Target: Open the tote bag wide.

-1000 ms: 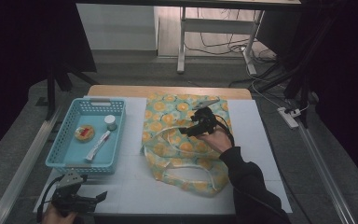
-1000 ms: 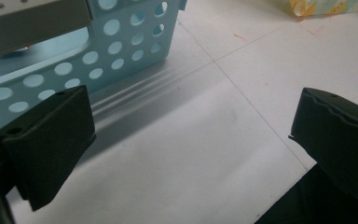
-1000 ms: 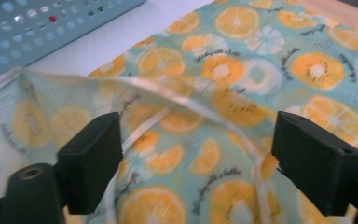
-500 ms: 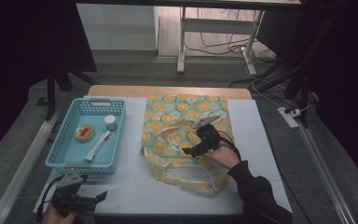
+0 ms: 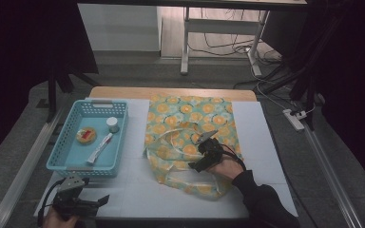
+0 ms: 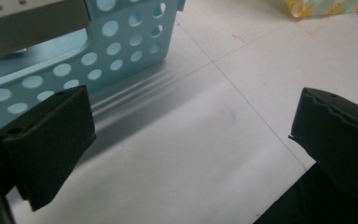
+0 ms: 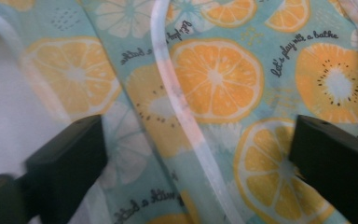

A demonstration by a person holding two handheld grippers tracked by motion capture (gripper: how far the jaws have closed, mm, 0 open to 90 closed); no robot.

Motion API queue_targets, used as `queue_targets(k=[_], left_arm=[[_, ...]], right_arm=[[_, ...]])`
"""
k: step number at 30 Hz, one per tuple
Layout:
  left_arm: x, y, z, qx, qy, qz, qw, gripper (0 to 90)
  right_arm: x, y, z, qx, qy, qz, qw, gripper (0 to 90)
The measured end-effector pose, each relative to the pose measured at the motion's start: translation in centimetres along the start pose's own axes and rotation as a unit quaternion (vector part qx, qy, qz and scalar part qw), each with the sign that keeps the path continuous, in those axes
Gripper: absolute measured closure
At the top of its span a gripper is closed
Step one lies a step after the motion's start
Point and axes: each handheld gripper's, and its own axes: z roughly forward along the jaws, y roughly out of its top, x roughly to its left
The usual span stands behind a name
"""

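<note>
Bag (image 5: 190,128) flat mid-table | right gripper (image 5: 203,154) over it, jaws apart, its view shows handle (image 7: 182,116) between | left gripper (image 5: 83,202) jaws apart, near basket (image 5: 66,164) corner

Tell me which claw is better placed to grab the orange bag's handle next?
The right claw, probably. It hangs open right over the fruit-print bag, with the clear handle running between its jaws. The left claw is open too, but sits at the table's near edge beside the blue basket.

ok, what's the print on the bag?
Orange and kiwi slices on teal with script text on the bag; clearest in the right gripper view.
</note>
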Motion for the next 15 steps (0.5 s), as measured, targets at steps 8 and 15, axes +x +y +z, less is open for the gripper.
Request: queue_targets(k=[8, 15], left_arm=[[0.0, 0.0, 0.0, 0.000, 0.001, 0.001, 1.0000, 0.0], [0.0, 0.0, 0.0, 0.001, 0.001, 0.001, 1.0000, 0.0]], right_arm=[[-0.1, 0.0, -1.0, -0.002, 0.010, -0.008, 0.9999, 56.0], [-0.2, 0.0, -1.2, -0.001, 0.019, -0.014, 0.9997, 88.5]])
